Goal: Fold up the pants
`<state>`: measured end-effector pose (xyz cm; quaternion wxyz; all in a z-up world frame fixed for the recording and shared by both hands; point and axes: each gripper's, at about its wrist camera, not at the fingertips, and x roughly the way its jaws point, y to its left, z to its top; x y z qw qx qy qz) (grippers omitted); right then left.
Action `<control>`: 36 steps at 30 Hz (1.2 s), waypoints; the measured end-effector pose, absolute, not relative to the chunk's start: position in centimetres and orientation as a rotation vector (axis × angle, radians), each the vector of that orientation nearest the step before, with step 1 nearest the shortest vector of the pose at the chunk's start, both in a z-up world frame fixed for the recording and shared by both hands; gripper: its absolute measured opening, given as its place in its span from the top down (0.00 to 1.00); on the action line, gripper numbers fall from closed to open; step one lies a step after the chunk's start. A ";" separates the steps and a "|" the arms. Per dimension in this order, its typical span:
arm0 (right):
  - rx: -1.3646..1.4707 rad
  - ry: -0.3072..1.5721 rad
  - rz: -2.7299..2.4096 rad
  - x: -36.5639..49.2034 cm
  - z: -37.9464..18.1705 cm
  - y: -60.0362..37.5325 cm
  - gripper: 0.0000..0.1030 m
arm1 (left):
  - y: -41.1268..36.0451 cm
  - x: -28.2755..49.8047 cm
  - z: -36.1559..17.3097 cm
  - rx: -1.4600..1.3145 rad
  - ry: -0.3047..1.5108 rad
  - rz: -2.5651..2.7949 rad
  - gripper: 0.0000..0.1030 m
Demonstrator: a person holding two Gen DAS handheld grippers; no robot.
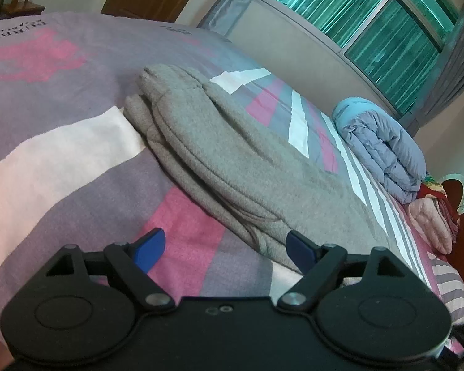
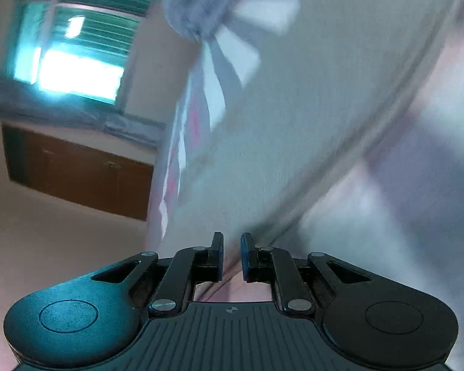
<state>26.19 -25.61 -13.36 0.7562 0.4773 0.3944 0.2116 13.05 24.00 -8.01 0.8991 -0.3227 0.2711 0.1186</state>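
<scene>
We are holding the left tongs [image 1: 225,249] released, with the blue fingers wide apart, just above the bed cover [image 1: 62,154] and near the closest edge of the grey pants [image 1: 232,154]. The pants are lying folded in a long bundle on the bed. We are keeping the right tongs [image 2: 232,256] almost closed with a narrow gap; whether they are pinching cloth we cannot tell, because this view is blurred. A folded blue quilt [image 1: 383,148] is lying beyond the pants, near the window [image 1: 371,15].
</scene>
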 end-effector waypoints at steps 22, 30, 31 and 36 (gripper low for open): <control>1.083 0.588 -0.161 27.8 -15.0 -53.7 0.88 | 22.8 16.0 -8.6 -0.588 0.608 0.288 0.13; 1.018 0.558 -0.199 26.1 -14.9 -52.0 0.81 | 24.2 15.0 -6.7 -0.533 0.486 0.326 0.33; 0.991 0.541 -0.208 25.4 -14.2 -51.4 0.78 | 24.9 15.1 -6.4 -0.528 0.465 0.339 0.38; 0.899 0.451 -0.143 22.0 -11.4 -47.4 0.62 | 28.6 16.7 -5.9 -0.549 0.431 0.394 0.49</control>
